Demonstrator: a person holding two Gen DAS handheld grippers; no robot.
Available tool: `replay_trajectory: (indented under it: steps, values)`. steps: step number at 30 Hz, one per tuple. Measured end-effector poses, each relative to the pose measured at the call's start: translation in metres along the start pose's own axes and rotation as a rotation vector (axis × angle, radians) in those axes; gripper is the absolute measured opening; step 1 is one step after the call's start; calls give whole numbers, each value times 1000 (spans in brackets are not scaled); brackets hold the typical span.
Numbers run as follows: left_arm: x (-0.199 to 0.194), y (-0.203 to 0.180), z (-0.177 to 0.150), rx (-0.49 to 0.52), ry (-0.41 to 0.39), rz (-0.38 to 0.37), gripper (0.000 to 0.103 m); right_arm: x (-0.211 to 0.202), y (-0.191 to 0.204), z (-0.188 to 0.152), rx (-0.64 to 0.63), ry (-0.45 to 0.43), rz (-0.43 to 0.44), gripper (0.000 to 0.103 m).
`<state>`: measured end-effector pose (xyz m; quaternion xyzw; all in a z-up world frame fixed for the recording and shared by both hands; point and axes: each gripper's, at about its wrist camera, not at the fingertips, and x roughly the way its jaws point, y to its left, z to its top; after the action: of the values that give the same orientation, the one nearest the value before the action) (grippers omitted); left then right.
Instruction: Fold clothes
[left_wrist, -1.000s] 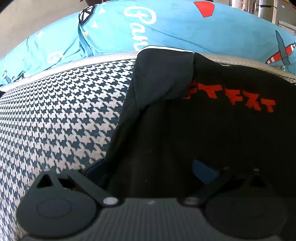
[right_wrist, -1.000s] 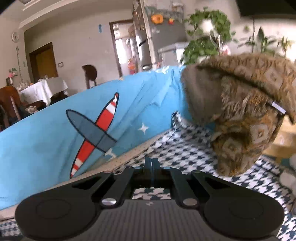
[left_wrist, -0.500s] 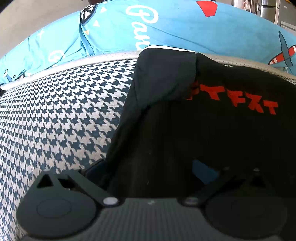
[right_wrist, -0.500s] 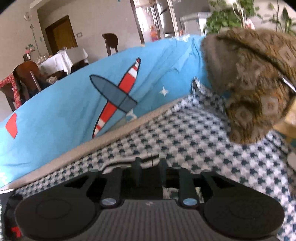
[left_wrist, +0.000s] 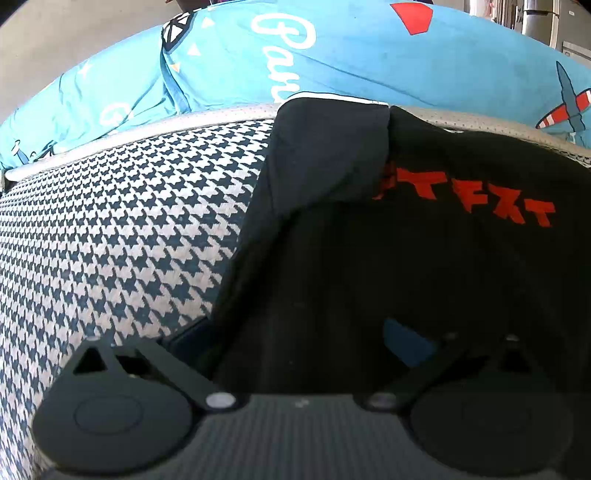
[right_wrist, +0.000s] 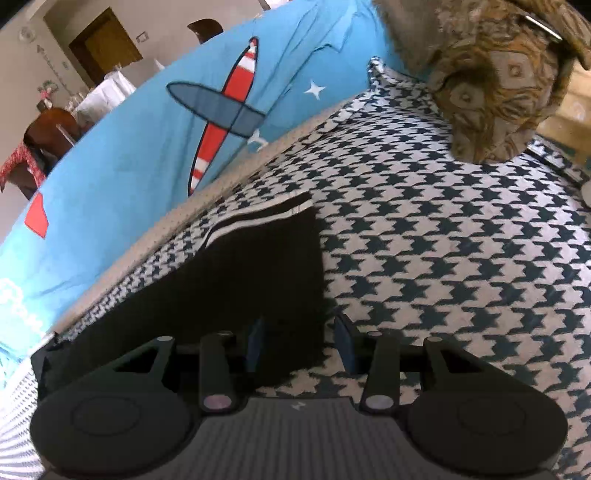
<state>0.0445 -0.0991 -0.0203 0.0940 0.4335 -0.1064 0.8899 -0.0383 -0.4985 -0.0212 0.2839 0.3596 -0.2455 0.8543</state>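
Houndstooth cover (right_wrist: 461, 258) bears black shirt (right_wrist: 240, 288), its corner between the open right tool (right_wrist: 299, 347).

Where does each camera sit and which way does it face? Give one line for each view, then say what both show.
Left wrist: on the left gripper, facing along open fingers over the black garment with red lettering.
Right wrist: on the right gripper, facing the garment's striped sleeve and a brown cushion; fingers open.
Both show: garment, houndstooth cover, blue aeroplane-print bedding.
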Motion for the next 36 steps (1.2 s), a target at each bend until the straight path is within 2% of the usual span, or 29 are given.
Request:
replay_trajectory:
  steps: [2, 3, 4, 7, 13, 15, 17, 20, 22, 25, 28, 30, 34, 36]
  values:
    - [0, 1, 1, -4, -4, 1, 103, 2, 10, -5, -60, -21, -33, 38]
    - [1, 2, 2, -8, -4, 3, 103, 3, 15, -8, -87, -32, -54, 26]
    - [2, 3, 2, -13, -4, 6, 103, 5, 20, -11, -115, -42, -73, 19]
    - [4, 7, 5, -28, -5, 13, 103, 3, 27, -14, -165, -77, -112, 10]
    - [4, 20, 8, -81, -9, 50, 103, -5, 22, -6, -154, -151, -233, 6]
    - [5, 27, 9, -102, -6, 67, 103, -2, 15, -5, -128, -145, -258, 6]
    - [7, 33, 10, -127, 0, 81, 103, 1, 10, -4, -110, -135, -230, 6]
    - [10, 37, 10, -149, 12, 80, 103, -11, 6, 1, -79, -179, -172, 8]
    - [11, 38, 10, -155, 16, 81, 103, -22, 3, 4, -53, -196, -123, 12]
    - [12, 34, 9, -137, 9, 96, 103, -35, 5, -2, -72, -156, -106, 13]
    - [11, 32, 8, -129, 8, 99, 103, -45, 9, -21, -121, -102, -104, 14]
    - [10, 30, 7, -126, 10, 95, 103, -54, 10, -36, -153, -66, -71, 14]
    - [6, 27, 5, -116, 12, 73, 103, -71, 8, -70, -209, -12, -21, 25]
    - [4, 26, 3, -107, 8, 53, 103, -80, 5, -88, -222, 10, -11, 27]
